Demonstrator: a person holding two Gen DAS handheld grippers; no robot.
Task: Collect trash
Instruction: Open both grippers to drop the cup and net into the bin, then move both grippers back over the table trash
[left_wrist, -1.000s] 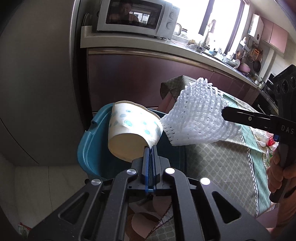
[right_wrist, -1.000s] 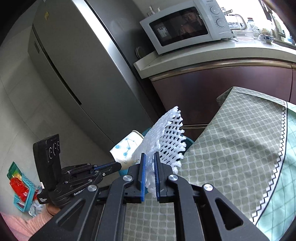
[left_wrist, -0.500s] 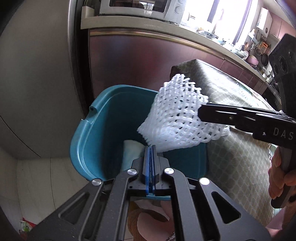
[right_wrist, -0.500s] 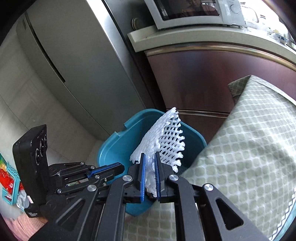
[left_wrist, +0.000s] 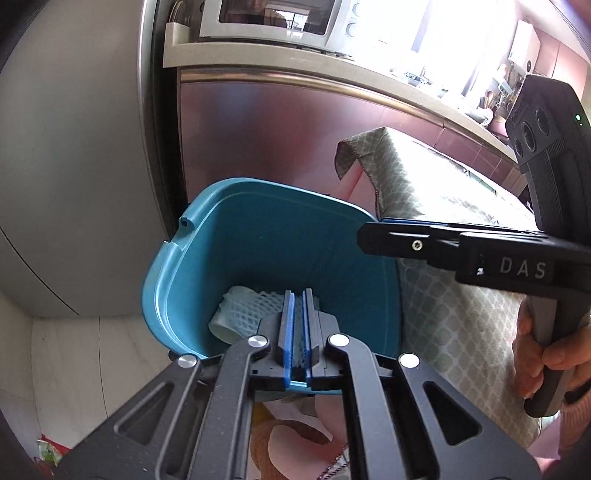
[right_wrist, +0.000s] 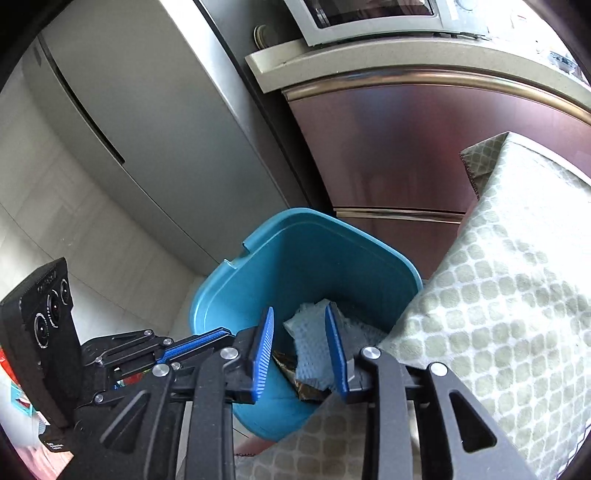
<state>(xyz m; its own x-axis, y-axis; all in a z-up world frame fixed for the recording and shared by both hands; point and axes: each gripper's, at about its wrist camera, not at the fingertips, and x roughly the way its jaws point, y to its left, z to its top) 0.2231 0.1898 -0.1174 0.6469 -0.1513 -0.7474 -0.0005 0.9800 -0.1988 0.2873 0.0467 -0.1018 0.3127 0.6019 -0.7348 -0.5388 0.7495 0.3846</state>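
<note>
A teal trash bin (left_wrist: 258, 192) stands on the floor against the table's end. At its bottom lie a paper cup (left_wrist: 223, 328) and a white foam net (left_wrist: 255, 306). My left gripper (left_wrist: 298, 293) hangs over the bin's near edge, shut with nothing in it. My right gripper (right_wrist: 299, 325) hovers over the bin (right_wrist: 295, 218); its jaws are opening and press on nothing. Far below the gap lies the foam net (right_wrist: 310, 339), beside a dark wrapper (right_wrist: 286, 360). The right gripper (left_wrist: 364, 236) reaches in from the right in the left wrist view. The left gripper (right_wrist: 225, 334) shows at the left in the right wrist view.
A table under a green patterned cloth (left_wrist: 443, 206) adjoins the bin's right side. Behind the bin are a maroon cabinet (right_wrist: 406, 140) and a steel fridge (right_wrist: 155, 110), with a microwave (left_wrist: 273, 18) on the counter. A person's hand (left_wrist: 546, 354) holds the right gripper's handle.
The paper cup left my left gripper and dropped into the bin. The right jaws parted and the foam net fell in after it. Both views now look deeper into the bin.
</note>
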